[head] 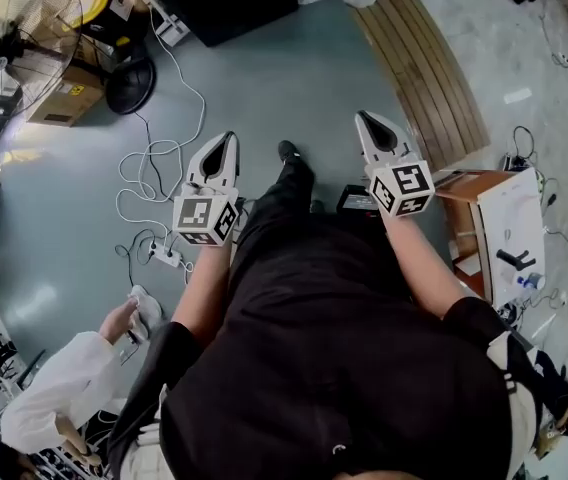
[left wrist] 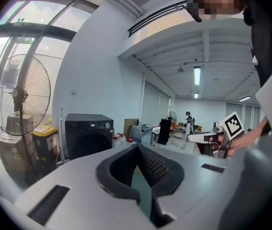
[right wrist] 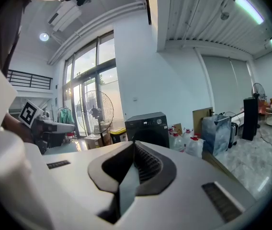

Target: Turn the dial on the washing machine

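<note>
The washing machine (head: 232, 0) is a black box standing on the floor at the top of the head view, well ahead of both grippers. The left gripper view shows the washing machine (left wrist: 88, 135) left of centre with its small round dial (left wrist: 106, 125) on the top panel. In the right gripper view the washing machine (right wrist: 148, 128) is straight ahead, its dial (right wrist: 163, 121) at the upper right. My left gripper (head: 229, 140) and right gripper (head: 366, 118) are held at waist height, both shut and empty, far from the machine.
A standing fan (head: 22, 36) and cardboard boxes (head: 62, 98) are at the far left. White cables and a power strip (head: 164, 256) lie on the floor. A wooden bench (head: 426, 63) runs along the right, with a small table (head: 484, 203) beside it. Another person (head: 64, 378) crouches at the lower left.
</note>
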Motion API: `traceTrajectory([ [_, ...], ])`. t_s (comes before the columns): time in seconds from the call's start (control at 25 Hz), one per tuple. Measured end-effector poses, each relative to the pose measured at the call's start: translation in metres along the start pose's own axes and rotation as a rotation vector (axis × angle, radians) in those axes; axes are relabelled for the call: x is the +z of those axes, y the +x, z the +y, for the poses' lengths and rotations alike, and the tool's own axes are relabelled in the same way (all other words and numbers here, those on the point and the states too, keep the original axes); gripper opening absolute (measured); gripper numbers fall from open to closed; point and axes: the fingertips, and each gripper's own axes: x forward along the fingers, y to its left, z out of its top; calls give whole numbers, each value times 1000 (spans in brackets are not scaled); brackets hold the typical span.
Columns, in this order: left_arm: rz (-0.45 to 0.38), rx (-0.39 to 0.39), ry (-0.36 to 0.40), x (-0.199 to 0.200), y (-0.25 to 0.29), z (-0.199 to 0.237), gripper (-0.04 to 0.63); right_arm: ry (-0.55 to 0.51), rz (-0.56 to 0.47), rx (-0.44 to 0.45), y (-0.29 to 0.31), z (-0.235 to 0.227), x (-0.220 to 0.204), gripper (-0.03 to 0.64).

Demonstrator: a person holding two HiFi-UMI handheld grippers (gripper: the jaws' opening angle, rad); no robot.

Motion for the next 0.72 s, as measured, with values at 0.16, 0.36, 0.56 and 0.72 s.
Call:
traceTrajectory([
  [0.16, 3, 5, -23, 2, 25, 10, 15, -18, 23, 14, 18, -12, 3, 23],
  [0.36, -14, 20, -35, 11, 52, 40, 15, -33, 48, 36, 64, -18, 13, 23],
  [0.56, -19, 50, -77, 15, 83, 81, 15, -91, 39, 84, 123, -14, 45, 23],
  [0.72, -22, 66, -120, 17, 110, 114, 15, -119, 57, 101, 169, -19, 60, 23],
])
